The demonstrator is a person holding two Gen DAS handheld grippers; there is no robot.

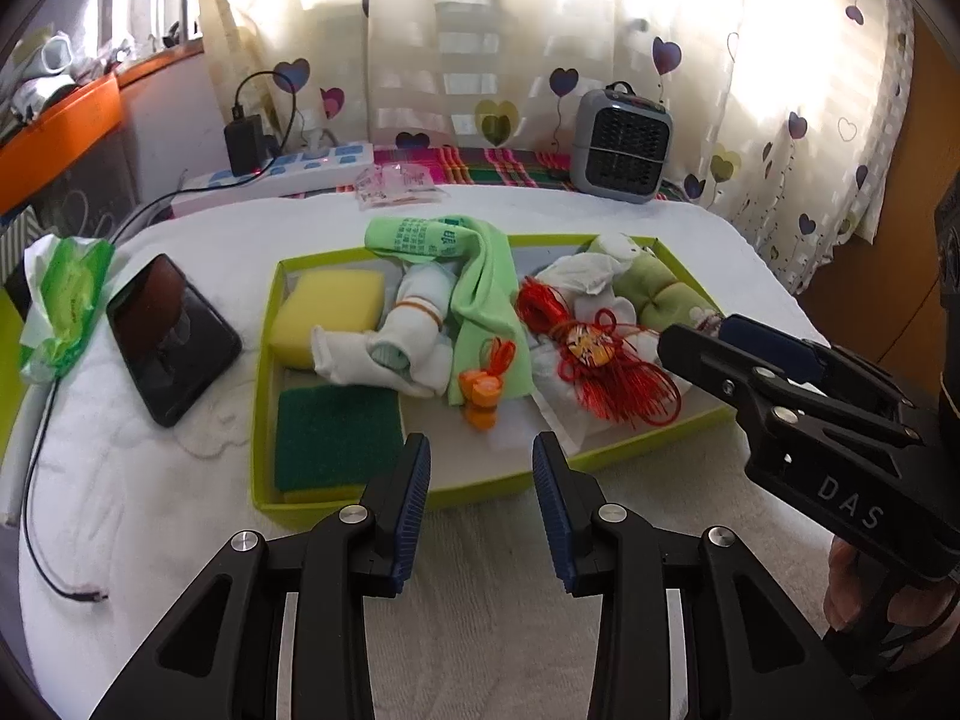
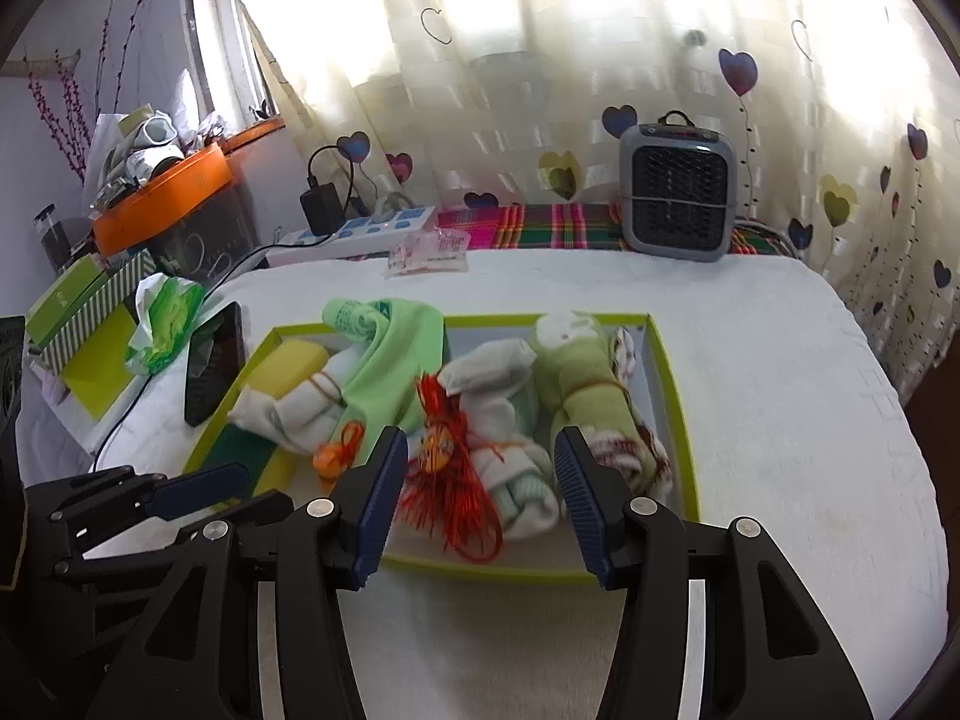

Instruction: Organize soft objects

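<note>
A shallow lime-green box lies on the white-covered table. It holds a yellow sponge, a green scouring pad, white socks, a light green cloth draped over the divider, a small orange toy, a red tassel knot, and a rolled green towel. My left gripper is open and empty at the box's near edge. My right gripper is open and empty, just above the tassel and socks.
A black phone and a green tissue pack lie left of the box. A power strip with a charger, a small plastic packet and a grey heater stand at the back. A loose cable runs along the left.
</note>
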